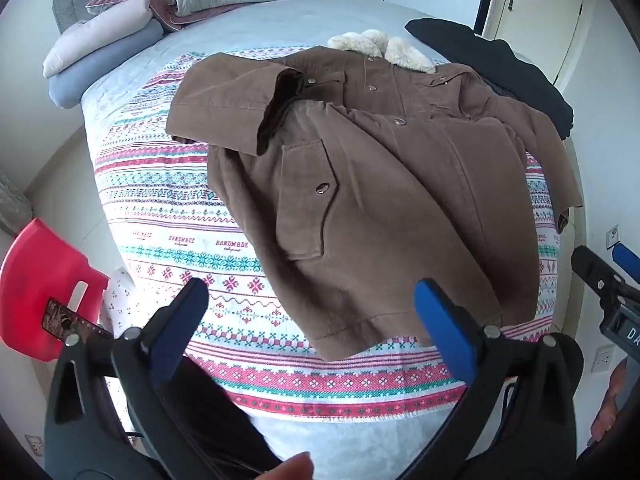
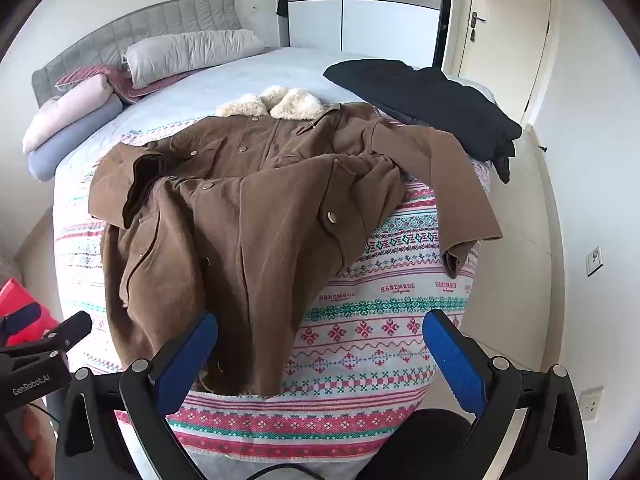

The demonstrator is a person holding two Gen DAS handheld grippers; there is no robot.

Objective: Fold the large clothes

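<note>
A brown coat (image 1: 380, 184) (image 2: 248, 216) with a cream fleece collar (image 1: 384, 46) (image 2: 276, 104) lies front up and rumpled on a patterned blanket (image 1: 180, 208) (image 2: 380, 312) on the bed. One sleeve (image 1: 232, 104) is folded across its chest; the other sleeve (image 2: 452, 184) stretches toward the bed's right edge. My left gripper (image 1: 312, 300) hovers open above the coat's hem, nothing between its blue pads. My right gripper (image 2: 320, 332) is open too, above the hem's right corner, and it shows at the right edge of the left wrist view (image 1: 600, 276).
A black garment (image 1: 500, 68) (image 2: 432, 104) lies at the bed's far right corner. Pillows and folded bedding (image 1: 120, 40) (image 2: 120, 80) are stacked by the grey headboard (image 2: 140, 28). A red stool (image 1: 40, 288) stands left of the bed. A door (image 2: 500, 32) is at the right.
</note>
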